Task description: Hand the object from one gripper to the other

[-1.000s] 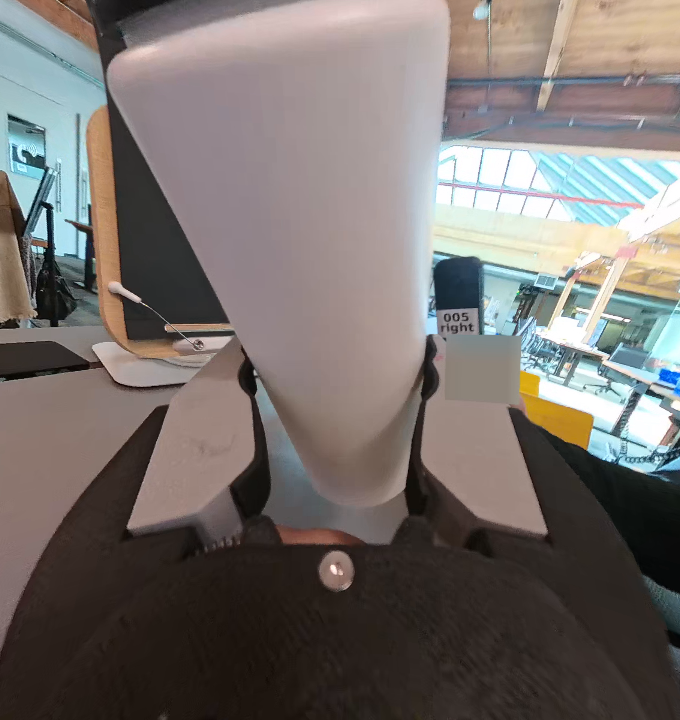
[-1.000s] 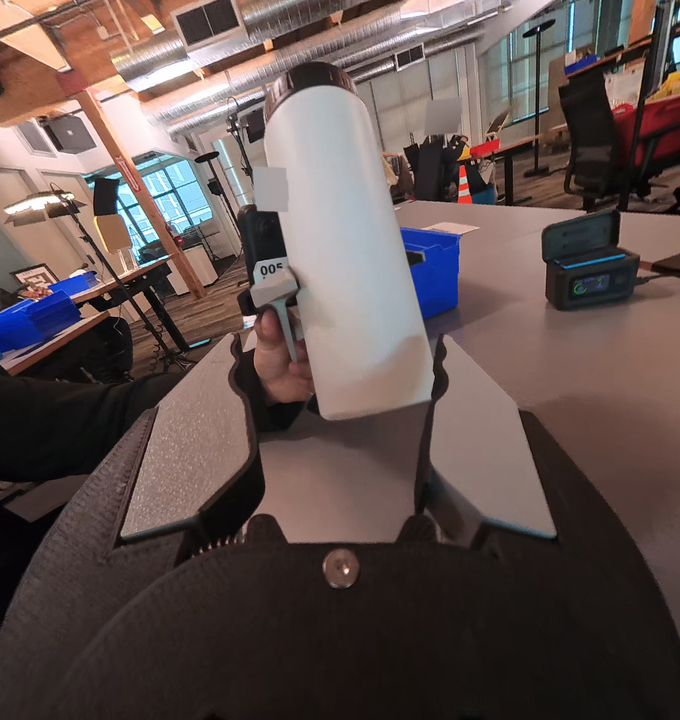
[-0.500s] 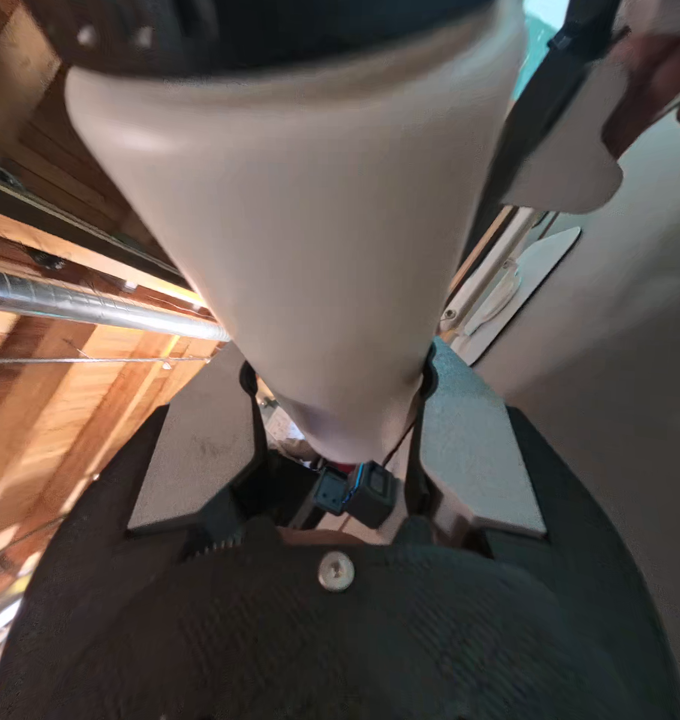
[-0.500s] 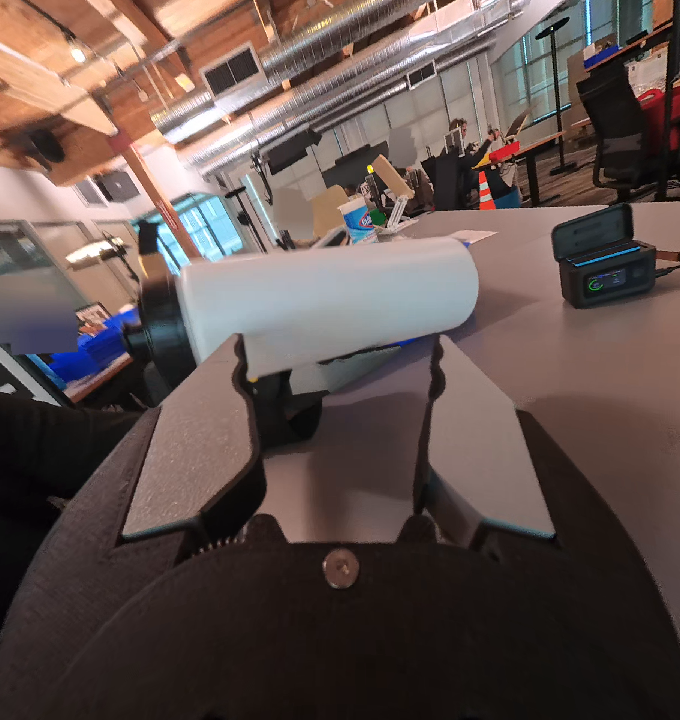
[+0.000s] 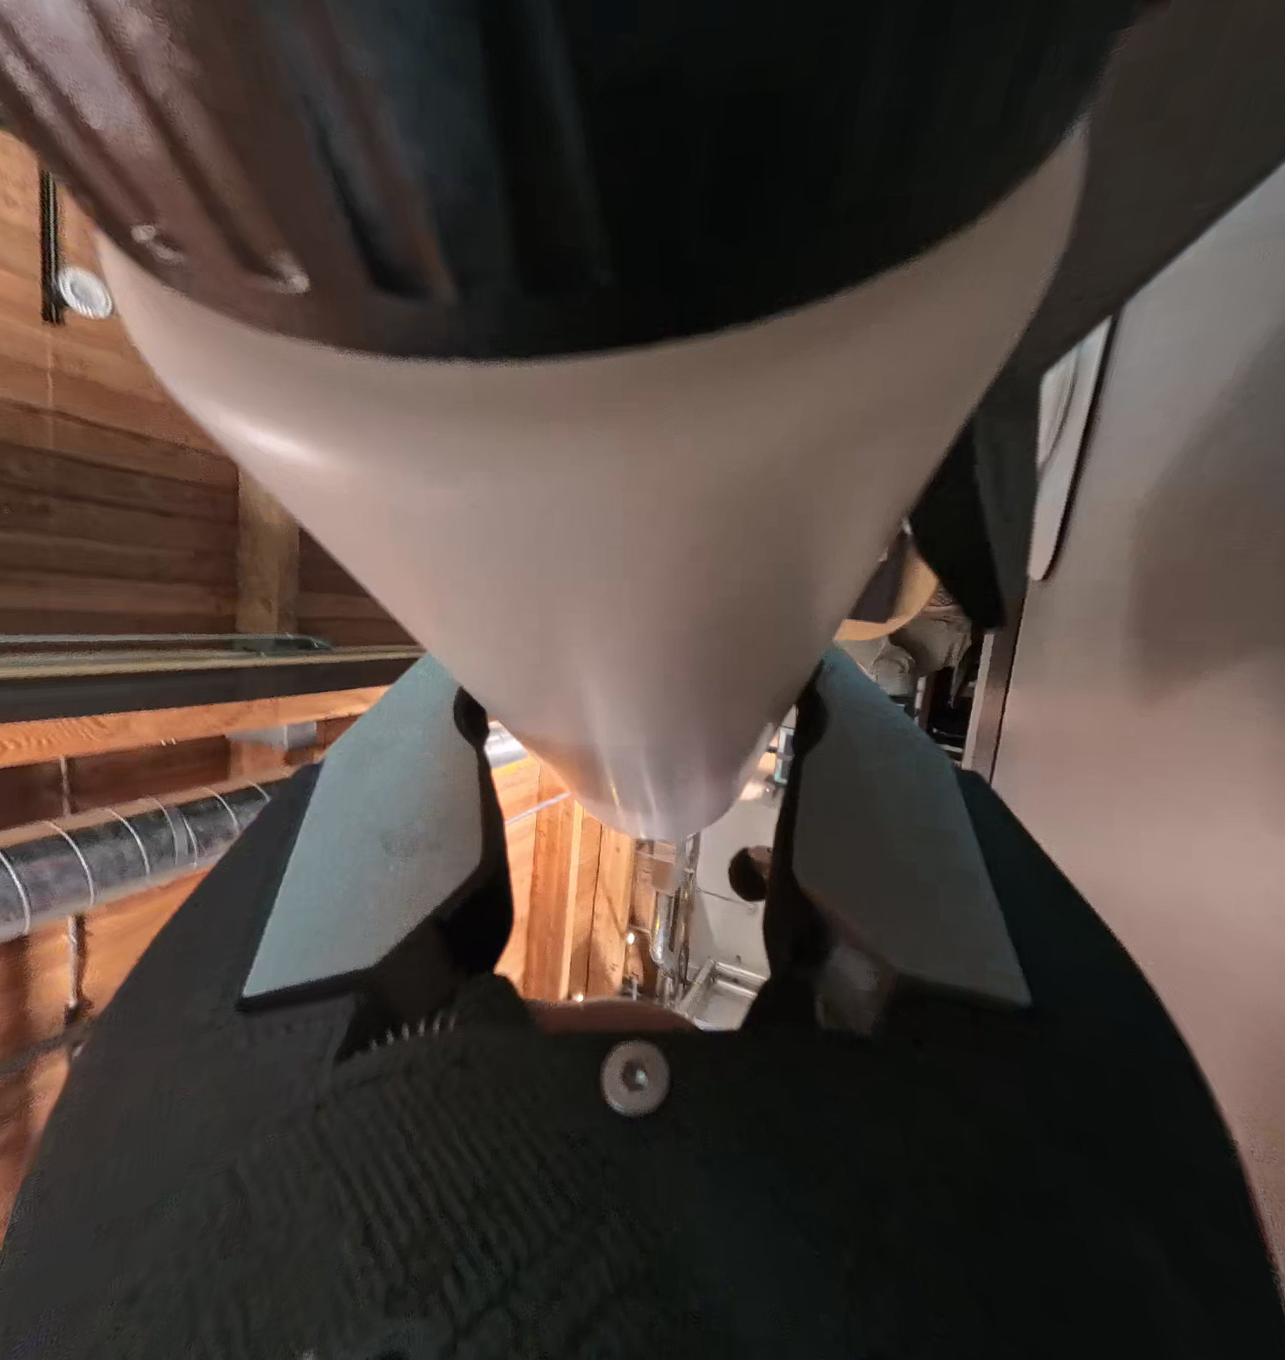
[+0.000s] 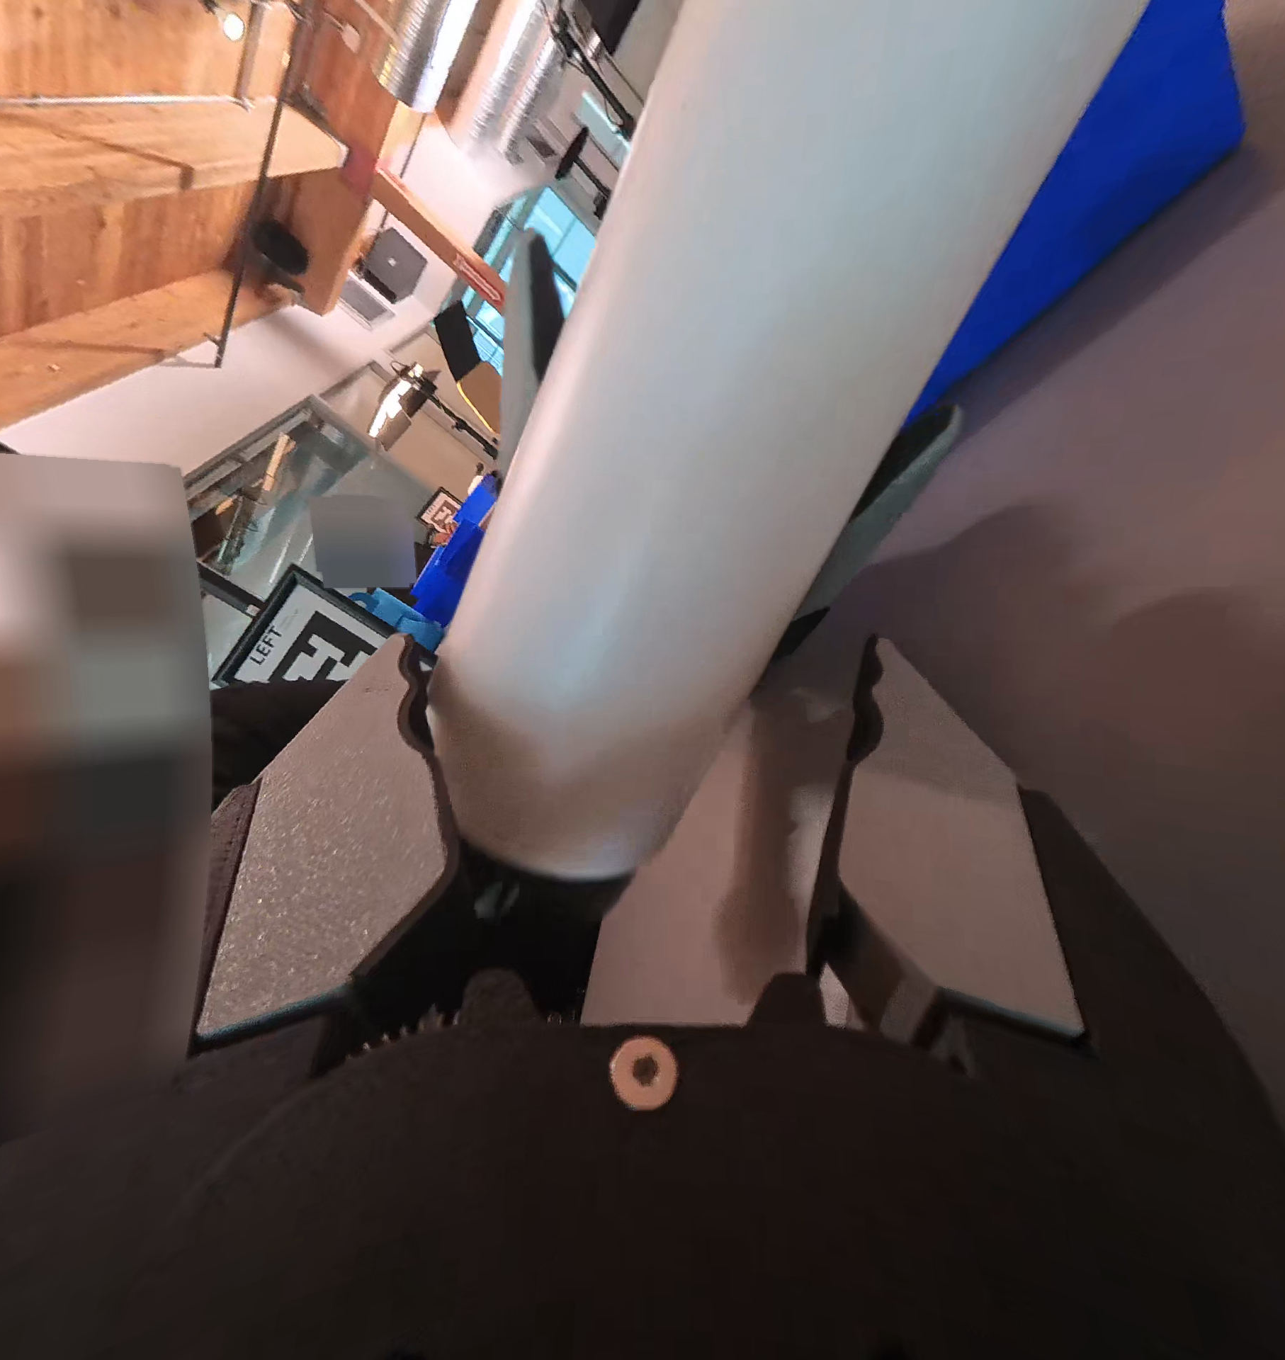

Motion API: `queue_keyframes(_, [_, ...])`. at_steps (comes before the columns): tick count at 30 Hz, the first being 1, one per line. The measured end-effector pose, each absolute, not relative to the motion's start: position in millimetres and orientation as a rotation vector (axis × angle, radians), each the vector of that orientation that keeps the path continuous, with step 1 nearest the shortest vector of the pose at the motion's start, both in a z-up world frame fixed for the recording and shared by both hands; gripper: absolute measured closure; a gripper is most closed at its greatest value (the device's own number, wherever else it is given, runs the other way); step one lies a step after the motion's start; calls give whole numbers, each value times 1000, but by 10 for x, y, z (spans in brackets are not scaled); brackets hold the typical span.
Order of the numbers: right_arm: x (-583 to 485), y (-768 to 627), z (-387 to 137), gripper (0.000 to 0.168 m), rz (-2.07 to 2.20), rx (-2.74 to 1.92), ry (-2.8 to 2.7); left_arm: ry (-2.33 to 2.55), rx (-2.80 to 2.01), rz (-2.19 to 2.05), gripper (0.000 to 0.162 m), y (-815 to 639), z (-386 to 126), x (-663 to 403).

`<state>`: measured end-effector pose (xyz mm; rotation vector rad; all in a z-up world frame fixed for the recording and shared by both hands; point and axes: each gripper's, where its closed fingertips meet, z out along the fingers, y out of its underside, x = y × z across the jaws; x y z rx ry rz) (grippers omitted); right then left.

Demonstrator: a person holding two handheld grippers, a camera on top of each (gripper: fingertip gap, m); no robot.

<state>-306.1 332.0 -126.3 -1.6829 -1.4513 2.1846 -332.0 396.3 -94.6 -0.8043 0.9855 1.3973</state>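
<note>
A white bottle (image 5: 588, 552) with a black cap (image 5: 551, 147) sits between the fingers of my left gripper (image 5: 639, 717), which is shut on its body. In the right wrist view the bottle (image 6: 735, 368) runs up and away, and its base end lies between the fingers of my right gripper (image 6: 639, 662). The base touches the left finger (image 6: 345, 809), with a gap to the right finger (image 6: 941, 846). The right gripper is open. A finger of the left gripper (image 6: 891, 508) shows clamped on the bottle farther up.
A grey table (image 6: 1140, 589) lies to the right, tilted in both views, and also shows in the left wrist view (image 5: 1177, 662). A blue bin (image 6: 1110, 221) stands on it behind the bottle. Wooden ceiling beams and ducts fill the left. Left tips to right tips: about 7 cm.
Both grippers have rolled and tilted upward. The bottle swung from lying crosswise ahead of the right gripper to pointing away, and its base came in between the right fingers.
</note>
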Motion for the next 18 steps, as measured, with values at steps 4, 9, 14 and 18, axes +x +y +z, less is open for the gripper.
queue_keyframes(4, [-3084, 3228, -1382, 51, 2148, -1743, -1518, 1090, -785, 1404, 78, 4037, -1154, -3118])
queue_keyframes(9, [-3068, 3235, -1575, 69, 2016, -1827, -1611, 1070, -813, 1402, 81, 4085, -1210, -3136])
queue_keyframes(14, [-3083, 3349, -1491, 78, 2053, -1808, -1516, 940, -910, 1383, 85, 4127, -1114, -3314])
queue_keyframes(18, [-3055, 3531, -1348, 81, 2044, -1745, -1414, 786, -1079, 1261, 91, 4146, -1076, -3572])
